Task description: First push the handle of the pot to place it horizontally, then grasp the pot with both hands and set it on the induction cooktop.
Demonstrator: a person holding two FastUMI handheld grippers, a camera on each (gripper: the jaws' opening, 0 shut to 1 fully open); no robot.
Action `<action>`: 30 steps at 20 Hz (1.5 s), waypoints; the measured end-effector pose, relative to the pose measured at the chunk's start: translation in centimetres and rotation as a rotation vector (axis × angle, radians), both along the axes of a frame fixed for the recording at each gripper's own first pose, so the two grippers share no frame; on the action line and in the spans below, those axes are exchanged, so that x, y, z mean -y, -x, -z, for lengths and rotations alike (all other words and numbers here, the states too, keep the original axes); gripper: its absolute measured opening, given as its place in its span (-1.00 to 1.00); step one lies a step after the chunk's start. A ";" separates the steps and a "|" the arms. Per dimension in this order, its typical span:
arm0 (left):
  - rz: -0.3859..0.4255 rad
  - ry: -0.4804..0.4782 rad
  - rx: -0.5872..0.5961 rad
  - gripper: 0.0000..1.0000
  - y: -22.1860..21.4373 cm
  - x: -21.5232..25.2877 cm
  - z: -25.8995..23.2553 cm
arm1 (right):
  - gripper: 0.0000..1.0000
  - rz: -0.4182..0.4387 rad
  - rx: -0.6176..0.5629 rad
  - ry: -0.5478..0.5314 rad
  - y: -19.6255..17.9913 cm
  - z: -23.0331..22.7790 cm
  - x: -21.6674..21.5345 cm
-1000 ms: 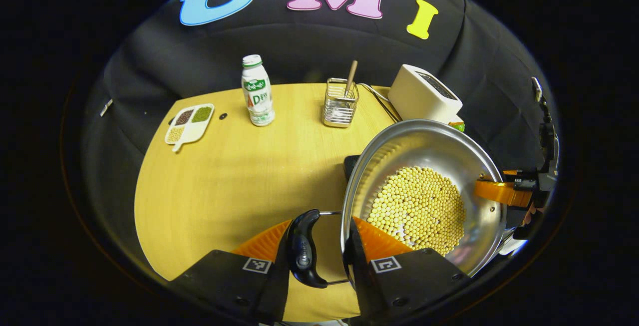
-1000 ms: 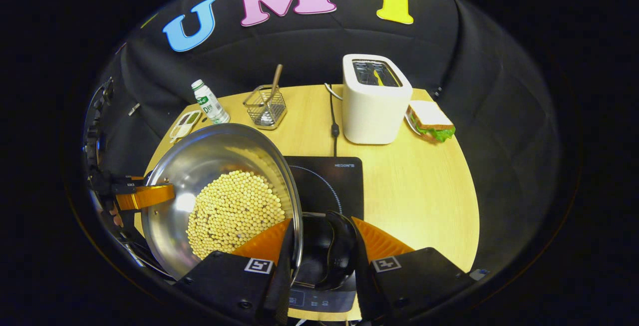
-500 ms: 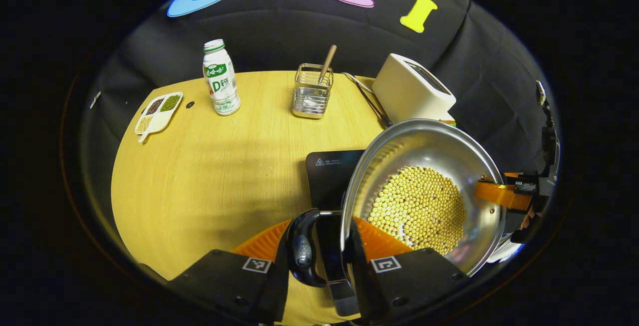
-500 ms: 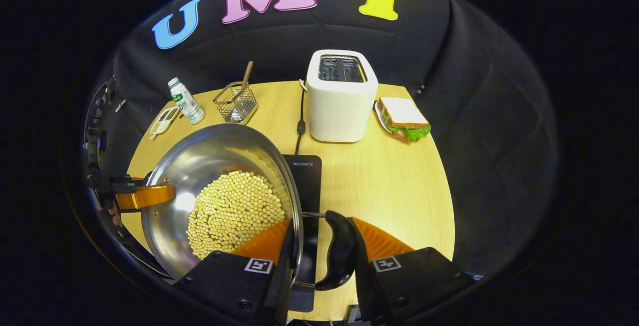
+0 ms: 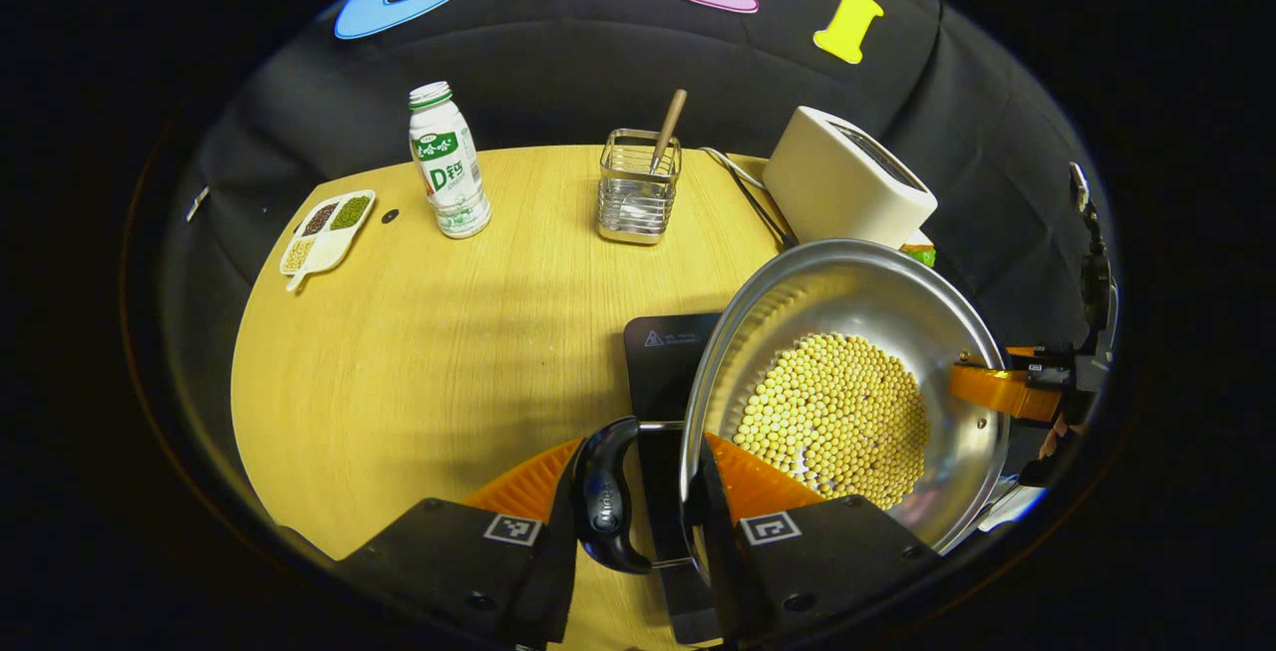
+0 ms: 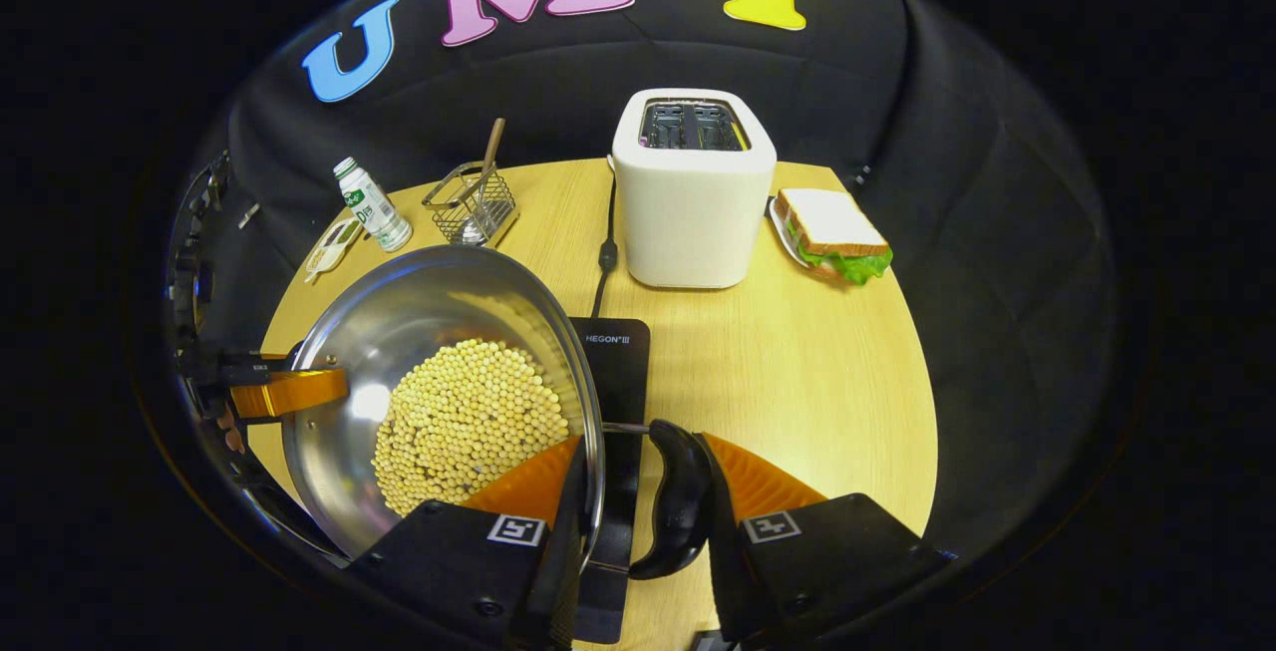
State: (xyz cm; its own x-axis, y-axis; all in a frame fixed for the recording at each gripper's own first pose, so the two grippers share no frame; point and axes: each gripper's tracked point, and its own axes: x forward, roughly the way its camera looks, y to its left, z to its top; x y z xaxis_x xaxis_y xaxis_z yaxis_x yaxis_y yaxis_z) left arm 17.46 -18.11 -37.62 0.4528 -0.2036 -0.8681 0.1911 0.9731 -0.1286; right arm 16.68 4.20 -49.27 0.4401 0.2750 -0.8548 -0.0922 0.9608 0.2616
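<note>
We are holding the pot (image 5: 847, 332) of yellow beans (image 5: 832, 417) above the induction cooktop (image 6: 618, 372) on the tabletop (image 5: 419, 352). Left gripper (image 5: 638, 501) is clamping one black side handle (image 5: 603, 496) plus rim; right gripper (image 6: 643, 501) is clamping the other handle (image 6: 678, 496).

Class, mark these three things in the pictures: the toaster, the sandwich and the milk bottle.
toaster (image 6: 690, 222): right gripper view, on its front wall.
sandwich (image 6: 829, 224): right gripper view, on the top slice of bread.
milk bottle (image 5: 448, 167): left gripper view, on its label.
</note>
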 end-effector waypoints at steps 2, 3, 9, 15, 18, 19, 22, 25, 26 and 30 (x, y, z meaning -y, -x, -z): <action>-0.004 -0.009 0.006 0.15 -0.2 -0.2 0.1 | 0.14 -0.004 0.002 -0.012 -0.4 0.4 -0.4; -0.007 -0.011 0.007 0.15 -0.2 -0.3 0.1 | 0.14 -0.005 0.002 -0.016 -0.5 0.6 -0.6; -0.003 -0.033 0.012 0.15 -0.4 -0.1 0.5 | 0.14 0.007 -0.011 -0.036 -0.5 1.5 -0.6; -0.002 -0.031 0.016 0.15 -0.6 -0.1 1.0 | 0.05 0.015 -0.017 -0.048 -0.5 2.2 -0.6; -0.002 -0.029 0.010 0.16 -0.6 -0.2 1.1 | 0.16 0.015 -0.014 -0.048 -0.5 2.2 -0.7; -0.001 -0.028 0.005 0.17 -0.5 -0.2 1.2 | 0.17 0.014 -0.012 -0.047 -0.5 2.3 -0.7; 0.003 -0.040 -0.009 0.25 -0.2 -0.2 1.1 | 0.30 0.018 -0.007 -0.037 -0.4 2.3 -0.5; 0.044 -0.083 0.024 0.63 -0.4 -0.2 0.3 | 0.62 0.017 -0.008 -0.037 0.0 2.1 -0.5; 0.050 -0.101 0.034 0.92 -0.3 -0.4 0.1 | 0.94 0.023 -0.006 -0.039 0.1 2.1 -0.6; 0.034 -0.101 0.054 0.93 0.0 -0.8 -0.6 | 0.98 0.077 0.034 -0.047 -0.3 0.9 -0.1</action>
